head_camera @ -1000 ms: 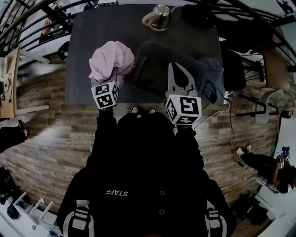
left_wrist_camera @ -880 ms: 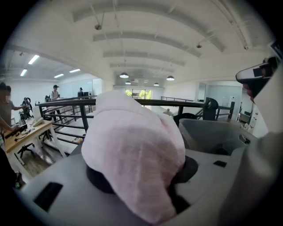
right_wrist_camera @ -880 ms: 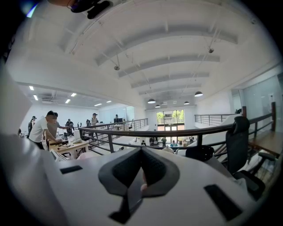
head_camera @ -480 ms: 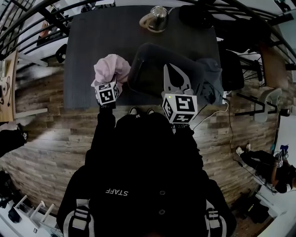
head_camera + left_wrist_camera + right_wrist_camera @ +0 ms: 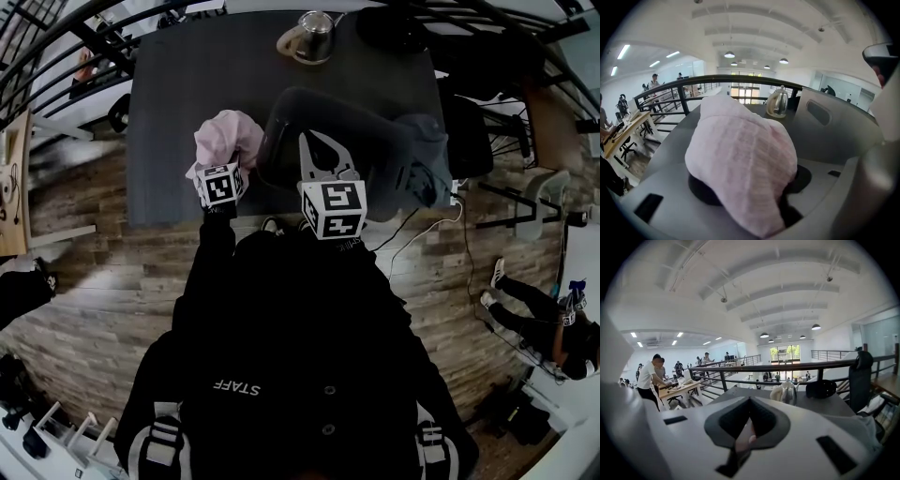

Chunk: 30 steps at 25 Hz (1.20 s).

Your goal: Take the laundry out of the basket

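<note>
We log the dark table (image 5: 178, 84) with the grey basket (image 5: 384, 131) on it. Pink laundry (image 5: 225, 136) is out of the basket, over the table just beside the basket's left wall. The left gripper (image 5: 223, 167) has it bunched between jaws about half apart, which have just been opening slightly. The right gripper (image 5: 312, 141) is over the basket, jaws together, empty. A kettle (image 5: 314, 36) stands at the table's far edge.

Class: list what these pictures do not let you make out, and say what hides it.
- Inside of the basket: head view; it is dark and the right gripper hangs over it, so any laundry in it cannot be told.
- Whether the pink cloth touches the table: left gripper view; the cloth fills the foreground.
- The people at the desk: right gripper view; too small for detail.
</note>
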Motion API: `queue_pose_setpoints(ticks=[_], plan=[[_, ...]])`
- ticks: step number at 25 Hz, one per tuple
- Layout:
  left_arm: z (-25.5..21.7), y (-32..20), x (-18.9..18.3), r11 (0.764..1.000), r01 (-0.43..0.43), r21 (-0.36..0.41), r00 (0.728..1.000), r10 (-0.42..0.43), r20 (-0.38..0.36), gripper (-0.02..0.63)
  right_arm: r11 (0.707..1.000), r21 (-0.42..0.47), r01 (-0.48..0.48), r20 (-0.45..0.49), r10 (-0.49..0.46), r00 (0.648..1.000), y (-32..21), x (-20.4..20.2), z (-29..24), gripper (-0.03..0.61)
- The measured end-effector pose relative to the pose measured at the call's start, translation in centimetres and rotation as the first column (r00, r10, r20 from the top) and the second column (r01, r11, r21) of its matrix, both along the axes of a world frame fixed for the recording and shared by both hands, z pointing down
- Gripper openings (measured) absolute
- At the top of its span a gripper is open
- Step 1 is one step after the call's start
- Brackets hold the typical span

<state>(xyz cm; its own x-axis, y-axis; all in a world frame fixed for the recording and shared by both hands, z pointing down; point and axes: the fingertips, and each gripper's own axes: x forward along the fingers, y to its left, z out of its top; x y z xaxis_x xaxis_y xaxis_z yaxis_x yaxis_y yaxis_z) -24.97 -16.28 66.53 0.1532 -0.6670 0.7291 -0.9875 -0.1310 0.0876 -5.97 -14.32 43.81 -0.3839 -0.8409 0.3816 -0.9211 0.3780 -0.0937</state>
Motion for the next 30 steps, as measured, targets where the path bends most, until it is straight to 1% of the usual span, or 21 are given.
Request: queue_pose_setpoints(ticks=[4,6,9,11,13,16,19,22,25,28,30], plan=[[0.9,0.0,-0.3,1.000,0.001,-0.024,1.000,-0.001,-0.005,0.279,0.999,-0.032,0.035,-0.002,-0.035,0.999,0.1,-2.2,1.5,0.015],[1.3,-0.1,-0.3,0.999,-0.006,-0.048,1.000,0.006,-0.008,0.289,0.998,-0.047,0.050,0.003,-0.050,0.999,0.1,-3.0,1.9,0.015],[2.1,-0.2,-0.2,0.994,-0.014,-0.108,1.000,0.011,-0.024,0.321,0.996,-0.061,0.069,0.009,-0.068,0.998,0.0,-3.9,2.1,0.015],[2.3,-0.3,-0.3,0.991,-0.017,-0.136,0.999,0.013,-0.032,0.359,0.995,-0.068,0.074,0.014,-0.073,0.997,0.0,-4.1,2.2,0.015],[2.2,-0.4,-0.5,0.989,-0.019,-0.148,0.999,0.014,-0.036,0.378,0.995,-0.073,0.074,0.024,-0.073,0.997,0.0,-4.3,2.3,0.015],[1.2,0.0,-1.0,0.989,-0.025,-0.144,0.999,0.019,-0.039,0.410,0.994,-0.079,0.075,0.036,-0.073,0.997,0.1,-4.4,2.4,0.015],[-0.7,0.6,-1.6,0.994,-0.011,-0.107,0.999,0.007,-0.034,0.413,0.994,-0.081,0.074,0.045,-0.071,0.996,0.3,-4.4,2.4,0.015],[-3.3,0.9,-1.9,0.999,0.008,-0.037,1.000,-0.009,-0.028,0.413,0.995,-0.076,0.068,0.058,-0.064,0.996,0.3,-3.9,2.1,0.015],[-6.4,1.5,-1.8,1.000,0.010,0.016,1.000,-0.010,-0.023,0.413,0.996,-0.070,0.057,0.071,-0.053,0.996,0.2,-3.1,1.6,0.015],[-10.3,1.6,-0.8,0.995,-0.001,0.103,1.000,0.004,-0.030,0.413,0.998,-0.056,0.039,0.082,-0.034,0.996,0.3,-2.1,1.0,0.015],[-13.2,1.4,0.1,0.985,-0.016,0.170,0.999,0.022,-0.034,0.411,0.999,-0.042,0.023,0.089,-0.019,0.996,0.2,-1.5,0.4,0.015]])
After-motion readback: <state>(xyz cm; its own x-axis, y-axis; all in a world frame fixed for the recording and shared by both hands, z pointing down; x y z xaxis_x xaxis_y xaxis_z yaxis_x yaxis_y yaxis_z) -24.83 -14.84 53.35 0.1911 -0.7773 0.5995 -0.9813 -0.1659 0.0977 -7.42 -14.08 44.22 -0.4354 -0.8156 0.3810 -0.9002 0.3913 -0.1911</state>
